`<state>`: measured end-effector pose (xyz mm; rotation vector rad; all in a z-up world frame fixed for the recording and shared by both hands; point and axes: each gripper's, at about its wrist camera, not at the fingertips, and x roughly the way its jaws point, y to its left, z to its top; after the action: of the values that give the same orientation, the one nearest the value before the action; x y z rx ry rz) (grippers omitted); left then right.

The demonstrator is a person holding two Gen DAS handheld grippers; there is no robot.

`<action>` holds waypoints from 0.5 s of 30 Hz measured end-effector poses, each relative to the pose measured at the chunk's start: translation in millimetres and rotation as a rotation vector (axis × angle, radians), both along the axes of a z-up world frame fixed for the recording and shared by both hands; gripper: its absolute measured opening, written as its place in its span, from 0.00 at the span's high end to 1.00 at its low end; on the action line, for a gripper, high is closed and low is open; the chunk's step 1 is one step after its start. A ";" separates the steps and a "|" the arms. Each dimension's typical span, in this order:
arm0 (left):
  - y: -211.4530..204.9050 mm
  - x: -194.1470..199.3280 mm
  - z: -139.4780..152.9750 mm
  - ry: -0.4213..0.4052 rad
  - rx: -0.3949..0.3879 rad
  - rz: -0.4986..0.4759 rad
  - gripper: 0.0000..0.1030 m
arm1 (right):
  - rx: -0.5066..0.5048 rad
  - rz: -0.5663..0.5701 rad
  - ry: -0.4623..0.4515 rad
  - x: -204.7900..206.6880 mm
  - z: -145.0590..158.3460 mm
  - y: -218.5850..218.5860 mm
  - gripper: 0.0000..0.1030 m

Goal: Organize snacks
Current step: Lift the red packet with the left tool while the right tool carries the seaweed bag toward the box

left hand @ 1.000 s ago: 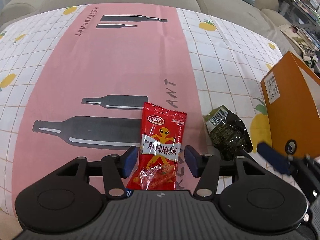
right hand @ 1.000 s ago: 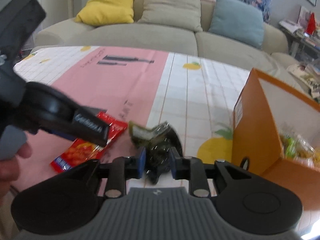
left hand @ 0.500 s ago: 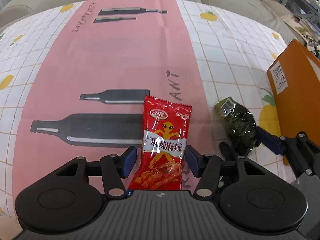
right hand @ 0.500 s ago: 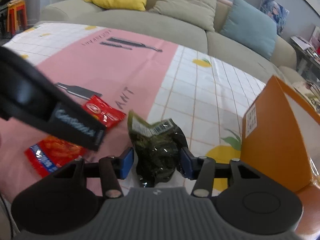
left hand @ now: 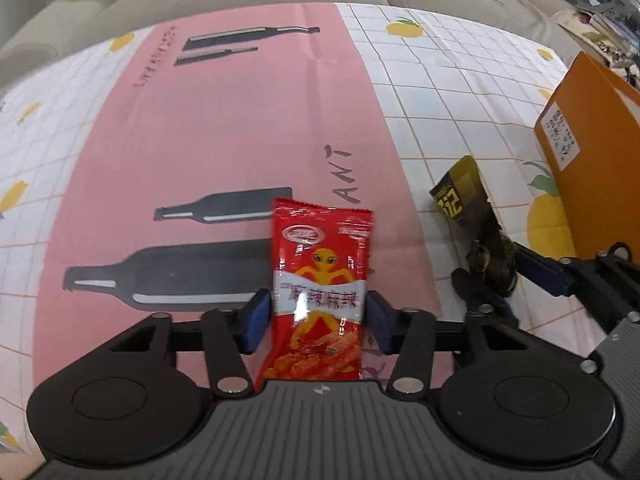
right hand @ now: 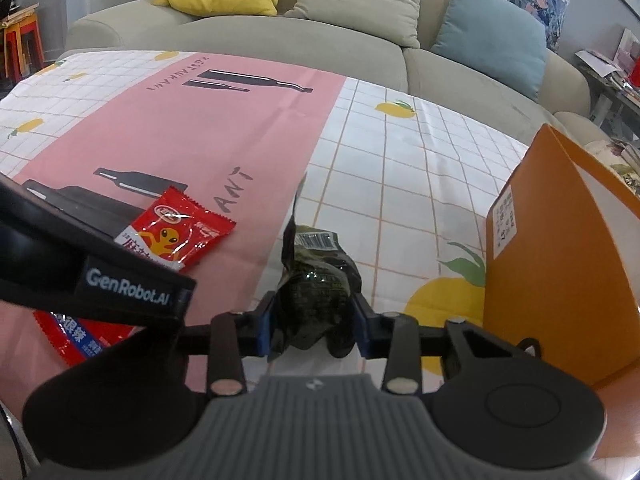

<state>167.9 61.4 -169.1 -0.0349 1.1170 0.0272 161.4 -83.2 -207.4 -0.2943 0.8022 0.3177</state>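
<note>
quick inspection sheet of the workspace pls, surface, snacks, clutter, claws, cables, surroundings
surface: tablecloth, pink centre band with bottle prints, white lemon check on both sides.
job's things: red snack packet flat on the pink band; dark green snack packet on the white check; orange box at the right, open.
clutter: nothing seen on the cloth besides these.
claws: left claw closing, red packet between its pads, pads about at the packet's edges; right claw closing, pads pressing the dark green packet, which looks crumpled and upended.
cables: nothing seen.
surroundings: beige sofa behind the table with yellow, beige and blue cushions; papers on a side table far right.
</note>
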 end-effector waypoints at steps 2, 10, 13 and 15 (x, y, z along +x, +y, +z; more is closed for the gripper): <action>0.4 -0.1 0.1 -0.007 0.000 0.002 0.52 | 0.015 -0.006 0.009 1.0 0.4 -1.9 0.65; 1.7 -3.1 3.9 -0.040 -0.042 0.037 0.63 | 0.088 -0.050 0.042 5.7 3.3 -12.6 0.65; 1.4 -5.8 8.4 -0.059 -0.057 0.051 0.63 | 0.108 -0.064 0.046 6.2 5.8 -15.8 0.65; 1.2 -7.7 14.1 -0.073 -0.068 0.053 0.63 | 0.123 -0.065 0.036 4.3 9.3 -17.1 0.65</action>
<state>160.3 62.5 -155.0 -0.1251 1.0433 0.0347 165.7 -100.3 -198.1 -0.1469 0.8225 0.3110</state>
